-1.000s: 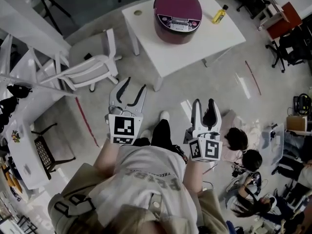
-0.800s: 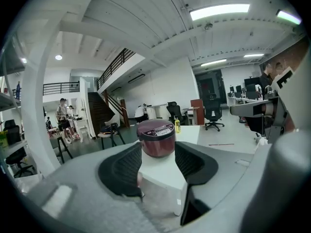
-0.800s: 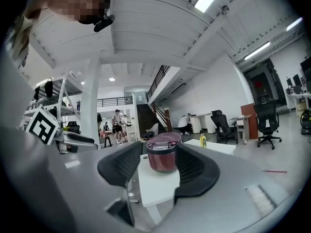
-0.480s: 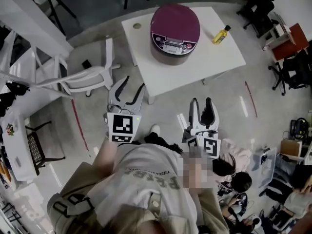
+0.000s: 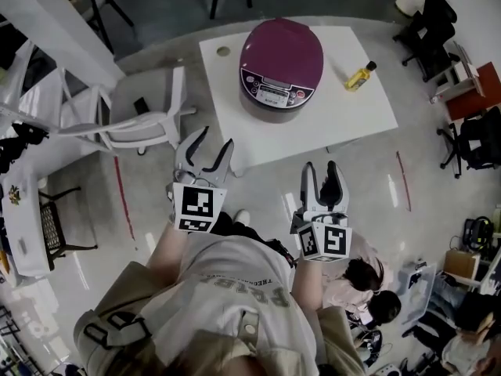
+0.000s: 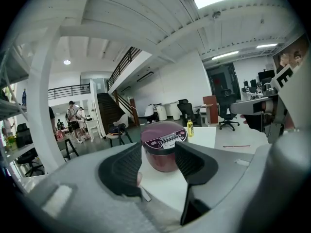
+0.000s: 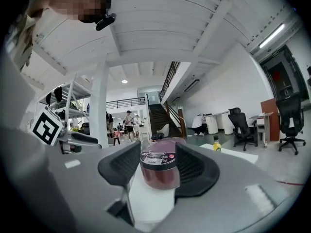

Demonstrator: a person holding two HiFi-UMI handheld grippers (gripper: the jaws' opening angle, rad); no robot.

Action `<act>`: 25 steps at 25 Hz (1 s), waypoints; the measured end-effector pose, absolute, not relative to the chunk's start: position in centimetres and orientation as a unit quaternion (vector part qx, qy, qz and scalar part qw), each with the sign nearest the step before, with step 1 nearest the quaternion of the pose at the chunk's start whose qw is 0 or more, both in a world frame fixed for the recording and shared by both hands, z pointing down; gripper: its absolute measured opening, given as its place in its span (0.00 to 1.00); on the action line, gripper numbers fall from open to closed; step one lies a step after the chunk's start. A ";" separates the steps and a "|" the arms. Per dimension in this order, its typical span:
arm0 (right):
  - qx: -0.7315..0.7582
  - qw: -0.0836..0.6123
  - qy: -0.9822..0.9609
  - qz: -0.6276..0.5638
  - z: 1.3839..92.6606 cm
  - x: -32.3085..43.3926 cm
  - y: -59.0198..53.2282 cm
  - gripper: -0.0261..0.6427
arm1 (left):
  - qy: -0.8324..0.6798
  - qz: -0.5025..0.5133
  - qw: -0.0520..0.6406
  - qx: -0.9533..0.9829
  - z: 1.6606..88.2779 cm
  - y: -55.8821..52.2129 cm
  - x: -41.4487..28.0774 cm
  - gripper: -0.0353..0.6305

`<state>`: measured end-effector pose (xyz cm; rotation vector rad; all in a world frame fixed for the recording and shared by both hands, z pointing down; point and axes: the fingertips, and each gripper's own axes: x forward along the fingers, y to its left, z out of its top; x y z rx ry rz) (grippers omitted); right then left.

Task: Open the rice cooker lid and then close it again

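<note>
Both grippers have travelled forward with the person over the last second, and the white table (image 5: pixel 344 120) now sits lower and closer in the head view than it did then. The step in hand looks like the approach, with no contact made yet.

Nearest the camera, the left gripper (image 5: pixel 215 143) is held out in front of the person's chest, tilted slightly downward. Its jaws stand partly apart with nothing between the pads. The right gripper (image 5: pixel 322 171) is beside it and roughly level, with its jaws also partly spread and empty. Each gripper view frames the distant cooker in the gap between its jaws, but neither pair touches it.

Beyond the fingertips a strip of bare floor separates the person from the near edge of the table. The left gripper's tips appear almost level with the table's near corner, while the right gripper is further short of it.

On the table stands the rice cooker (image 5: pixel 280 61), which is dark red with its control panel facing the person. Its lid is down, so the opening has not begun. A small yellow bottle (image 5: pixel 361 75) lies on the table to the cooker's right, apart from it. A white chair (image 5: pixel 149 120) stands just beside the table's left side.

The remaining gap probably has to be closed before either gripper can reach the lid's front edge or its release.
</note>
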<state>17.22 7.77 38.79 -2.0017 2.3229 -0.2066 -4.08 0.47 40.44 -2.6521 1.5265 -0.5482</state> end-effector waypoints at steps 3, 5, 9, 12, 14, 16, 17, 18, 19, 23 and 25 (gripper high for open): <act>-0.649 0.033 0.756 -0.076 39.4 17.5 7.0 0.34 | 0.488 -0.187 0.013 -0.853 41.0 -0.1 -3.7 0.39; -0.650 0.033 0.754 -0.084 40.0 17.7 6.4 0.34 | 0.484 -0.195 0.009 -0.853 41.5 -0.6 -3.5 0.39; -0.654 0.026 0.750 -0.096 41.4 17.9 5.1 0.34 | 0.474 -0.209 0.003 -0.856 43.1 -2.0 -3.1 0.39; -0.657 0.019 0.747 -0.099 41.9 18.0 3.9 0.34 | 0.465 -0.213 -0.001 -0.860 43.8 -3.6 -2.6 0.39; -0.659 0.013 0.745 -0.097 42.0 18.1 3.1 0.34 | 0.457 -0.212 0.000 -0.864 43.8 -4.8 -2.2 0.39; -0.662 0.010 0.744 -0.094 41.8 18.2 2.1 0.34 | 0.450 -0.211 0.004 -0.868 43.6 -6.0 -1.8 0.39; -0.663 0.010 0.743 -0.092 41.6 18.2 1.5 0.34 | 0.447 -0.210 0.006 -0.870 43.6 -6.6 -1.6 0.39; -0.664 0.010 0.743 -0.090 41.4 18.1 0.9 0.34 | 0.443 -0.209 0.007 -0.872 43.5 -7.2 -1.4 0.39; -0.664 0.009 0.743 -0.087 41.3 18.1 0.3 0.34 | 0.440 -0.208 0.008 -0.874 43.5 -7.8 -1.3 0.39; -0.664 0.004 0.743 -0.077 40.8 18.0 -2.3 0.34 | 0.427 -0.202 0.017 -0.881 43.0 -10.5 -0.5 0.39; -0.664 0.001 0.745 -0.072 40.6 17.9 -3.7 0.34 | 0.421 -0.199 0.024 -0.885 42.8 -11.8 -0.3 0.39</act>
